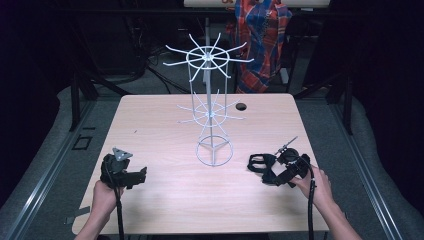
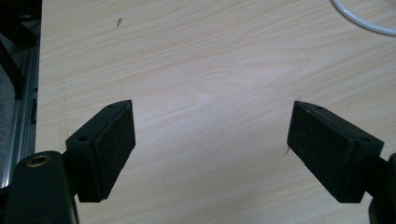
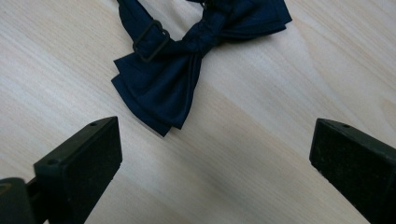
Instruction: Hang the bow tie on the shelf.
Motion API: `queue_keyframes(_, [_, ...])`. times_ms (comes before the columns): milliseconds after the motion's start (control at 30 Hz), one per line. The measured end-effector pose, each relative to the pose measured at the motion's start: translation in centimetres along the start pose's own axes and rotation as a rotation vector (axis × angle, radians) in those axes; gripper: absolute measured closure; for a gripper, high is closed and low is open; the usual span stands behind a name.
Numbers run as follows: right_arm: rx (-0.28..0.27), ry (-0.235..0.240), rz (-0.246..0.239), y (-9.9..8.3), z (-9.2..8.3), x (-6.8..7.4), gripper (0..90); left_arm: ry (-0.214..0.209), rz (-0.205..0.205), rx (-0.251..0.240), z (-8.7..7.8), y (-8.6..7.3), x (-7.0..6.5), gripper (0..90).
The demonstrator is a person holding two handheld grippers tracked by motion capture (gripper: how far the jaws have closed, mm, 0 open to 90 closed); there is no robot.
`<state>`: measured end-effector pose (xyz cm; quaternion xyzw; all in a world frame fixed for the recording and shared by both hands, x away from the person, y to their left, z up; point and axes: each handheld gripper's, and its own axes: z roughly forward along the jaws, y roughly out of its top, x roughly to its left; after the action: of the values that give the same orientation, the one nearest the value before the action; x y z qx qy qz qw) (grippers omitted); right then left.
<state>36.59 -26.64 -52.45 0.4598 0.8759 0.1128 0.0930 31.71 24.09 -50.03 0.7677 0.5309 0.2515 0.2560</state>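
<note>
Your right gripper point(image 3: 212, 154) hovers with jaws spread wide, just short of the navy bow tie point(image 3: 187, 65) on the counter point(image 1: 165, 200). Your left gripper point(image 2: 210, 140) gapes too, holding nothing.

High view overhead, far; both tongs views close, sharing table point(image 1: 165, 195).

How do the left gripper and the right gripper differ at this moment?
The right gripper faces a dark blue bow tie lying just ahead of it; the left gripper faces bare table. In the high view the left gripper carries a grey three-cornered plate. Both are open and hold nothing.
</note>
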Motion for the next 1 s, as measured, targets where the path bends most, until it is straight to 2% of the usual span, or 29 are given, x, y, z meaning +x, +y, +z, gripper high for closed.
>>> queue_keyframes(33, [0.03, -0.005, -0.026, 0.3, -0.2, -0.1, 1.6, 0.0, 0.0, 0.0, 0.0, 0.0, 0.0, 15.6])
queue_keyframes(100, [0.006, -0.002, -0.011, 0.4, -0.1, 0.1, 1.1, 0.002, -0.01, -0.005, -0.1, -0.1, 0.1, 15.6])
queue_keyframes(167, [0.014, 0.017, -0.018, 0.5, -0.1, 0.1, 0.8, 0.002, -0.011, -0.004, -0.1, -0.1, 0.1, 15.6])
queue_keyframes(200, [0.046, 0.009, -0.048, 0.9, -0.2, 0.0, 0.5, 0.003, -0.011, -0.004, -0.1, -0.1, 0.1, 15.6])
queue_keyframes(233, [-0.006, 0.02, -0.004, 0.7, 0.3, 0.3, 0.5, 0.003, -0.011, -0.004, -0.1, -0.1, 0.1, 15.6])
queue_keyframes(300, [0.014, 0.027, -0.022, 1.0, 0.3, 0.3, 0.3, 0.003, -0.008, -0.003, -0.1, -0.1, 0.1, 15.6])
queue_keyframes(333, [0.061, 0.032, -0.055, 1.2, 0.1, 0.1, 0.1, 0.003, -0.008, -0.003, -0.1, -0.1, 0.1, 15.6])
queue_keyframes(367, [0.012, 0.038, -0.019, 1.1, 0.5, 0.4, 0.1, 0.004, -0.009, -0.003, -0.1, -0.1, 0.1, 15.6])
queue_keyframes(533, [-0.004, 0.05, -0.005, 1.3, 0.9, 0.7, 0.0, 0.003, -0.014, -0.001, -0.1, -0.2, 0.2, 15.6])
queue_keyframes(567, [0.012, 0.045, -0.021, 1.5, 0.9, 0.7, 0.0, 0.003, -0.014, 0.0, -0.1, -0.2, 0.2, 15.5])
queue_keyframes(633, [0.02, 0.049, -0.022, 1.5, 0.9, 0.7, 0.0, 0.003, -0.014, -0.001, -0.1, -0.2, 0.2, 15.5])
queue_keyframes(767, [-0.003, 0.062, 0.003, 1.8, 1.4, 0.7, 0.0, 0.004, -0.01, 0.003, 0.0, -0.2, 0.2, 15.6])
queue_keyframes(800, [0.009, 0.055, -0.006, 1.9, 1.4, 0.7, 0.0, 0.004, -0.01, 0.003, 0.0, -0.2, 0.2, 15.6])
queue_keyframes(867, [-0.001, 0.059, 0.01, 2.0, 1.6, 0.6, 0.4, 0.004, -0.011, 0.002, 0.0, -0.2, 0.1, 15.5])
queue_keyframes(1000, [-0.028, 0.098, 0.044, 2.3, 2.1, 0.6, 10.4, 0.004, -0.007, 0.005, 0.0, -0.1, 0.1, 15.6])
